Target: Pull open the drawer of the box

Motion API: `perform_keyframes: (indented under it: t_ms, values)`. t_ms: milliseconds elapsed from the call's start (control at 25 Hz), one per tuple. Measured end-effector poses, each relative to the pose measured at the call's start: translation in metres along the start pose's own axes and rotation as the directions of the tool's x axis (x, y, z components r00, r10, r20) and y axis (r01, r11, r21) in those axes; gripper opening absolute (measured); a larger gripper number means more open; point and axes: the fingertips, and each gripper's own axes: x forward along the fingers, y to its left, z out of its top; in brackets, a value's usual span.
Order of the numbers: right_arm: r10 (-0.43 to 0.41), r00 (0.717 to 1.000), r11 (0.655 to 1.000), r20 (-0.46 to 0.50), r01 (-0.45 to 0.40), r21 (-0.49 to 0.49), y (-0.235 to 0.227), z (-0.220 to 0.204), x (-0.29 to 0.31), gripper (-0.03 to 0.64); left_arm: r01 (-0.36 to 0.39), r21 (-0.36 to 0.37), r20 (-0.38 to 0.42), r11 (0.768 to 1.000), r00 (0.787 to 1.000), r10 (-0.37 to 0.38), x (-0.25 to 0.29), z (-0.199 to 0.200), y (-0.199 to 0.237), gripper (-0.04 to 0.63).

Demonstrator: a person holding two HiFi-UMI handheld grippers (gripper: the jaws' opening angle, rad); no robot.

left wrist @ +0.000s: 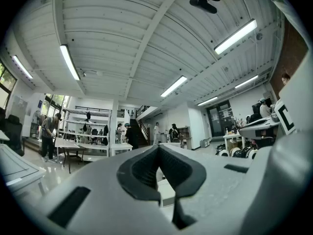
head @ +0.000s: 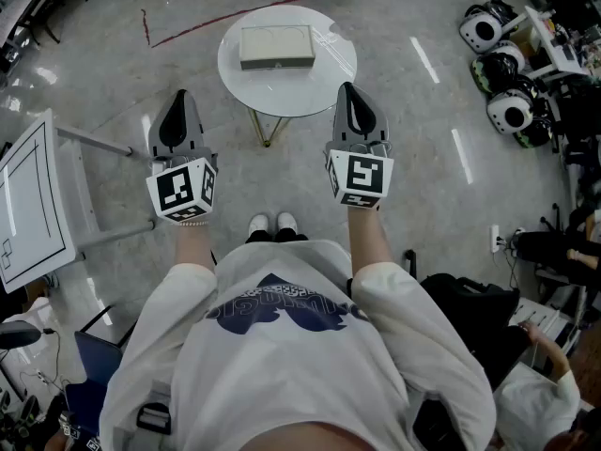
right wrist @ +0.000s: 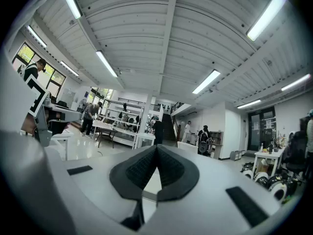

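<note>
Left grey tool has its jaws pinched fully together with nothing in them, and it's the same deal with the right grey tool. The beige rectangular box sits on the small round white tabletop, ahead of both tools and clear of them.

One box, one round table, two grippers

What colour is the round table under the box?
White; the head view shows the round table best.
</note>
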Motion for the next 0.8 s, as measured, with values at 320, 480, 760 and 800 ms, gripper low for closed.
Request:
perform_keyframes:
  t_ms: [320, 480, 760, 800]
  values:
    - [0.018, 1.000, 0.999, -0.012, -0.018, -0.026, -0.002, -0.002, -0.002, -0.003, -0.005, 0.000, -0.005, 1.000, 1.000, 0.005, -0.001, 0.001, -0.006, 0.006]
    - [0.032, 0.999, 0.999, -0.010, -0.032, -0.015, -0.005, -0.004, -0.001, -0.003, -0.016, -0.003, -0.019, 1.000, 1.000, 0.016, -0.002, -0.003, -0.006, 0.006]
    - [0.062, 0.998, 0.988, 0.005, -0.062, 0.139, -0.030, -0.011, -0.002, -0.003, -0.061, -0.028, -0.055, 0.998, 0.997, 0.060, -0.005, -0.016, -0.008, 0.006]
    - [0.065, 0.998, 0.983, 0.016, -0.067, 0.171, -0.035, -0.012, -0.002, -0.003, -0.069, -0.032, -0.062, 0.997, 0.996, 0.067, -0.005, -0.019, -0.009, 0.006]
